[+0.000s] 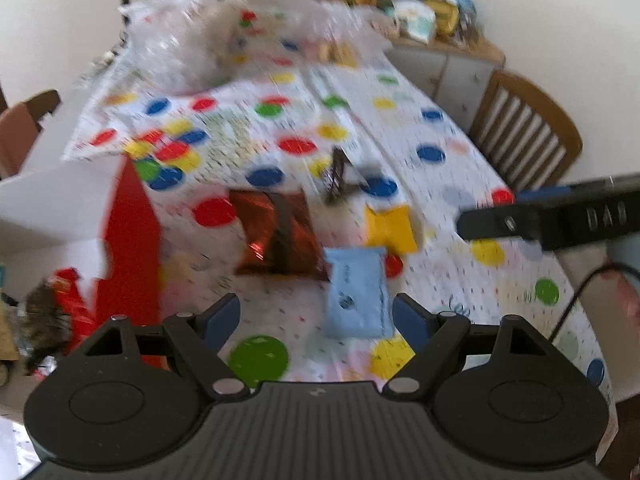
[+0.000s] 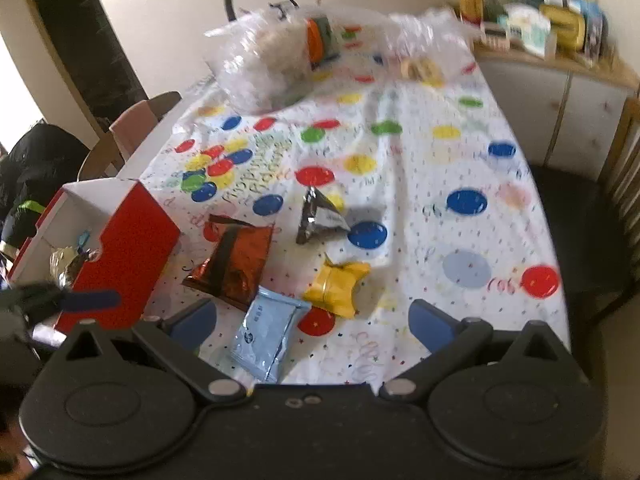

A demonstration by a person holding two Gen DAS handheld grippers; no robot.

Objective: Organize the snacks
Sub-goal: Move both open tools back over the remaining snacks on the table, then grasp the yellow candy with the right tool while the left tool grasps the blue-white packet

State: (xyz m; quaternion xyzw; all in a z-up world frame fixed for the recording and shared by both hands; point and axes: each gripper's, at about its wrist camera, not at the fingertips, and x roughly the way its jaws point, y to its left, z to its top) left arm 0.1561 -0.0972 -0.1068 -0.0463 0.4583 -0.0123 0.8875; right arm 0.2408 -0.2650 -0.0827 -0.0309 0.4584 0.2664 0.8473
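I am taking the red box (image 2: 120,248) as the landmark and reading from left to right. The box is sitting open-topped at the left edge of the surface (image 2: 432,160), and I judge it to be the collecting bin, since wrapped snacks are already lying inside it.

1. Just right of the box, the copper-brown packet (image 2: 232,268) is lying flat.
2. Further right, and nearer to me, the pale blue packet (image 2: 268,336) is lying partly under the brown one's corner.
3. Right again, the silver packet (image 2: 320,218) is standing tented, and the yellow packet (image 2: 338,286) is lying nearer than it.

I am holding the left hand-held gripper (image 1: 318,318) with jaws wide apart and empty, the blue packet (image 1: 356,296) showing between them but untouched. The right hand-held gripper (image 2: 312,322) is likewise spread wide and holding nothing.

Both views are blurring. The box's contents are hard to identify, and its near-left corner is cut off behind the left gripper's finger.
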